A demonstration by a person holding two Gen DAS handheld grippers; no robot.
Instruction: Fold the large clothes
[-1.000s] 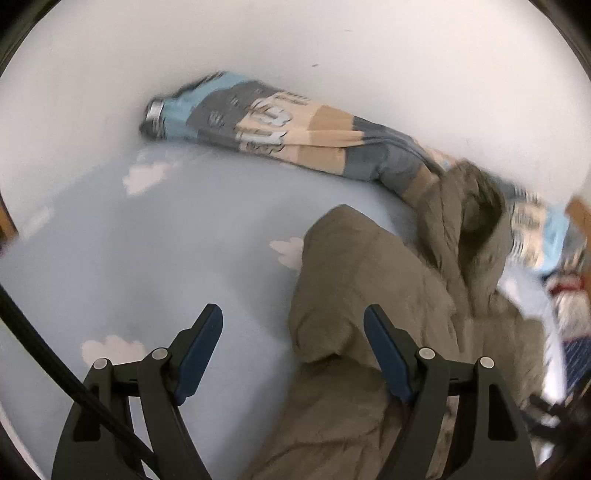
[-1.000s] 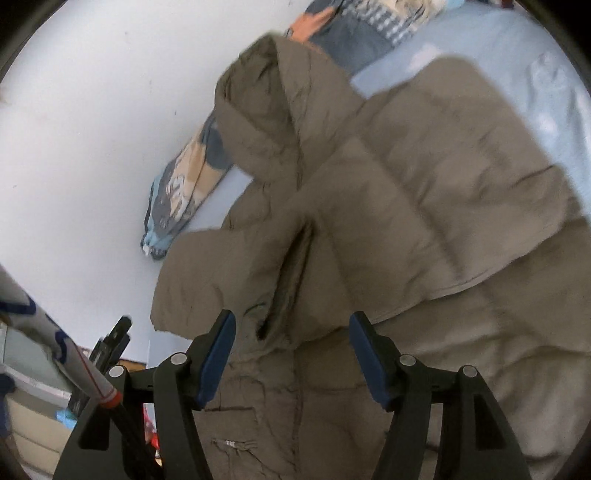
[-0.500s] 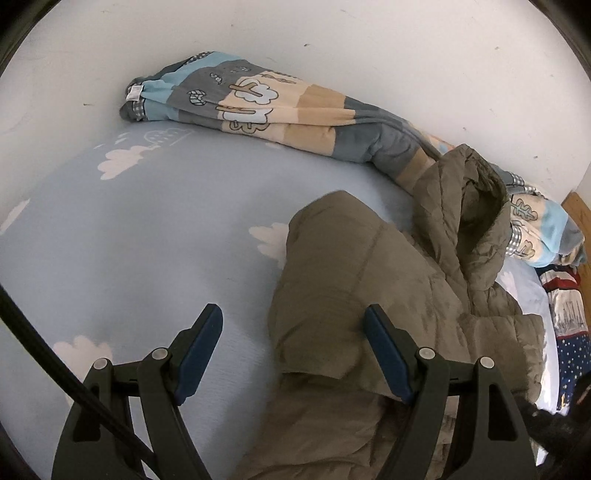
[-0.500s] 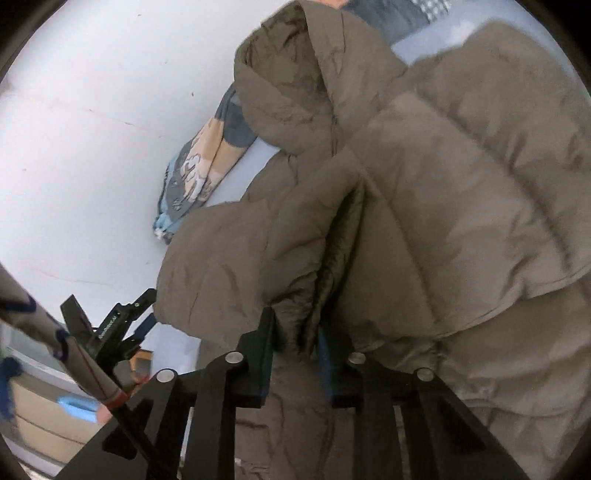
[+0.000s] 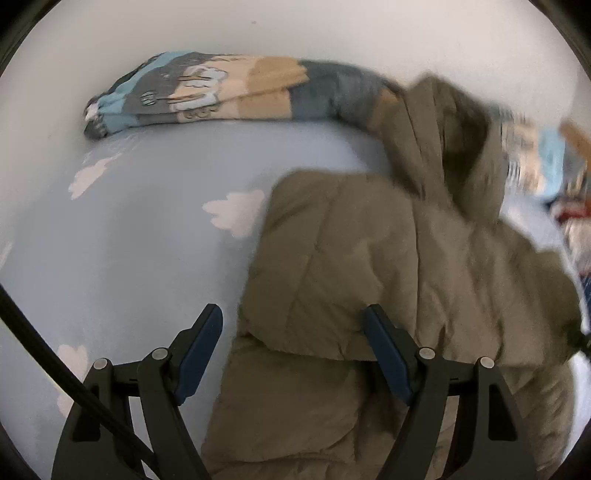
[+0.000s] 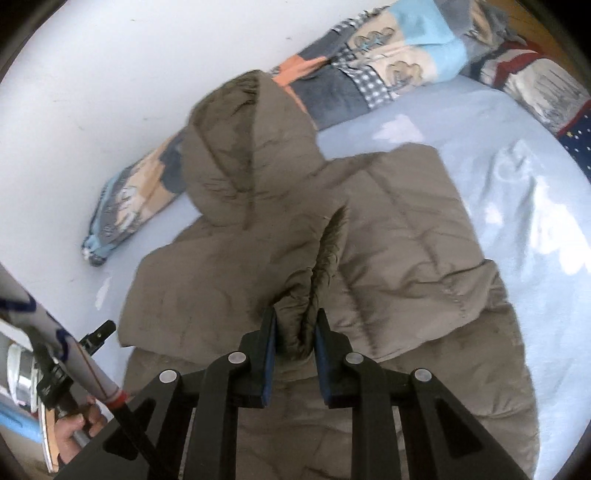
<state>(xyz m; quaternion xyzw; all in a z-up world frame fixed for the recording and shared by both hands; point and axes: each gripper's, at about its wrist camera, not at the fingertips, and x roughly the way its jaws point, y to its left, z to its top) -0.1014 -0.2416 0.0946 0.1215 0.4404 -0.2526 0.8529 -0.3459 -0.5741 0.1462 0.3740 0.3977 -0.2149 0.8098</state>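
Mid-bed (image 6: 480, 147), olive jacket (image 6: 406, 236) lies hood toward the wall-side edge. Right gripper (image 6: 294, 332) clamped on a centre ridge of padding. Left gripper (image 5: 291, 332) fingers apart, straddling the folded sleeve's outer edge, nothing pinched yet.

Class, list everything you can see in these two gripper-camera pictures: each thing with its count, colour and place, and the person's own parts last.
Jacket: one, olive, hooded, quilted, lying on the bed.
Bedsheet: one, pale blue with white clouds, under the jacket.
Patchwork quilt: one, blue, grey and tan, rolled along the wall.
Wall: white, behind the bed.
Left gripper: black with blue pads, open over the jacket's edge.
Right gripper: black with blue pads, pinching a jacket fold.
Hand: one, lower left of the right wrist view.
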